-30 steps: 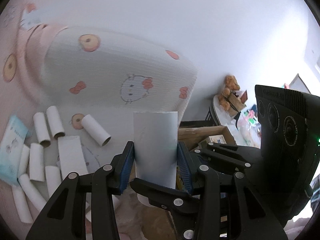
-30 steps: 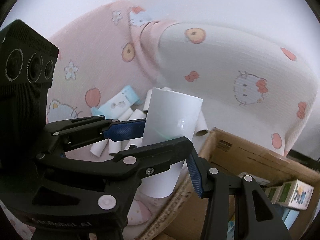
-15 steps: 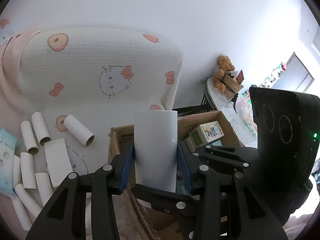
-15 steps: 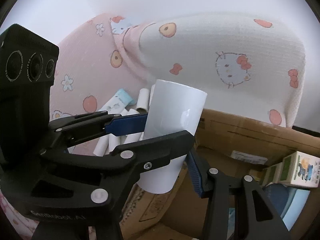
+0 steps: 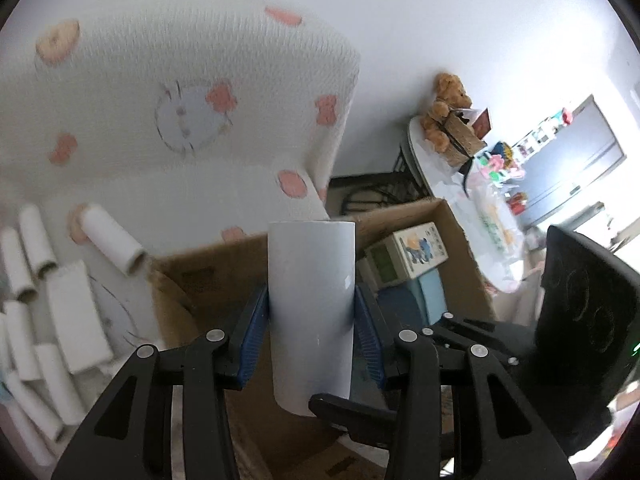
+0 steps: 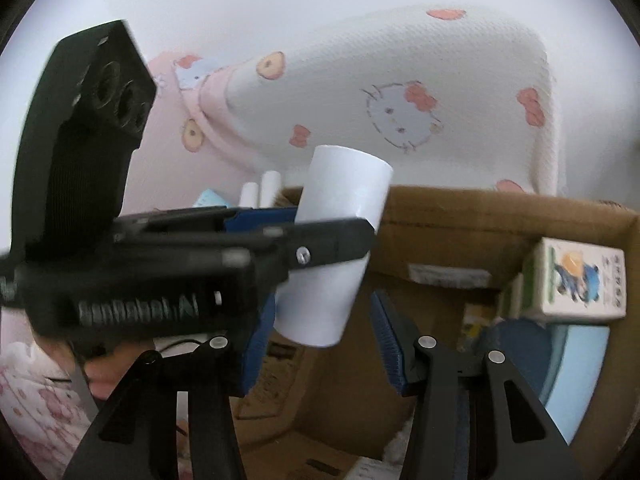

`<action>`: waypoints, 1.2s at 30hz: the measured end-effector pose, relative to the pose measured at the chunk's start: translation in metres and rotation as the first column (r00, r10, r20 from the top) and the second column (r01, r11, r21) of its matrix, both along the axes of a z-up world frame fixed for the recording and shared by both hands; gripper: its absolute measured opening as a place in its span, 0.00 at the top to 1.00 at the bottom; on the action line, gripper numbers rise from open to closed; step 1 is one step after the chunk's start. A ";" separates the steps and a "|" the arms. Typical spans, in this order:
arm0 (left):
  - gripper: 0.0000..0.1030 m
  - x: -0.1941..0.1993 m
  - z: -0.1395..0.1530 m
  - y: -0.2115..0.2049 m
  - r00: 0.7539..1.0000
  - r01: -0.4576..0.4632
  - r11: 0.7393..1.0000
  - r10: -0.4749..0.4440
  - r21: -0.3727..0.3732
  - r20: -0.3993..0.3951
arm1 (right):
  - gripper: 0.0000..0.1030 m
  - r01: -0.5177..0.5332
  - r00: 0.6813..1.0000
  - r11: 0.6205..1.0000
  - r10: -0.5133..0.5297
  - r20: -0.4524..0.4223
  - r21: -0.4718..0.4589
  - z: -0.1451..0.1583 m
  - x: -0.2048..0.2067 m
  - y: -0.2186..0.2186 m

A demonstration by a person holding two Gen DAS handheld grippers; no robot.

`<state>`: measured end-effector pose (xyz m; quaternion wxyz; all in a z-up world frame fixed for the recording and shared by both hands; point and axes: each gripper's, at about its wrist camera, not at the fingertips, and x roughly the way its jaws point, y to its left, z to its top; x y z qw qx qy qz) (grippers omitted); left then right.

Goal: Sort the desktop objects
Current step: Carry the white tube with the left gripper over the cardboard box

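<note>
A tall white paper cup (image 5: 312,248) stands upright between the blue pads of my left gripper (image 5: 310,292), which is shut on its middle. The cup hangs over the open cardboard box (image 5: 200,276). In the right wrist view the left gripper (image 6: 334,222) crosses from the left, holding the cup (image 6: 344,184) tilted. My right gripper (image 6: 320,312) stands open around the cup's lower end, with a gap showing at its right pad. Its left pad is partly hidden. The right gripper's black body (image 5: 580,320) shows at the lower right of the left wrist view.
The box (image 6: 460,232) holds a cartoon-printed carton (image 6: 580,280) and a light blue container (image 6: 580,360). Several white cardboard tubes (image 5: 112,244) lie on the pink sheet to the left. A cat-print pillow (image 5: 180,100) lies behind. A side table with a teddy bear (image 5: 448,108) stands at the right.
Both grippers have carried the cup from above the sheet and tubes to over the box, sinking a little. The right gripper has rolled, so the left gripper now lies level across its view.
</note>
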<state>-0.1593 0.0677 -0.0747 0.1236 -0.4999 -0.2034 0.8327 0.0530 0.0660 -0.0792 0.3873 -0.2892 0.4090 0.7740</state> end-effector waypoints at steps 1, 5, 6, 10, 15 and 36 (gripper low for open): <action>0.55 -0.001 -0.004 0.000 1.000 0.008 1.000 -0.008 0.022 0.021 | 0.55 0.001 1.000 1.000 -0.001 -0.004 -0.011 -0.003 0.001 0.001; 0.55 -0.003 -0.012 0.005 0.998 0.010 1.000 -0.012 0.029 0.057 | 0.55 -0.006 1.000 0.999 0.006 0.002 -0.038 -0.012 -0.004 0.004; 0.55 -0.003 -0.012 0.006 0.998 0.009 1.000 -0.010 0.020 0.059 | 0.55 -0.010 1.000 0.999 0.010 0.003 -0.038 -0.014 -0.004 0.005; 0.55 -0.005 -0.012 0.008 0.998 0.010 0.999 -0.012 0.040 0.068 | 0.55 0.003 0.999 0.998 -0.005 -0.035 -0.058 -0.022 0.000 0.011; 0.55 -0.004 -0.014 0.014 0.997 0.029 0.999 -0.032 0.043 0.076 | 0.57 0.047 0.998 0.998 -0.048 -0.037 -0.043 -0.025 0.001 0.013; 0.55 -0.010 -0.036 0.045 0.978 0.049 0.999 -0.046 -0.009 0.202 | 0.61 0.184 0.982 0.980 -0.187 -0.034 -0.080 -0.034 0.028 0.003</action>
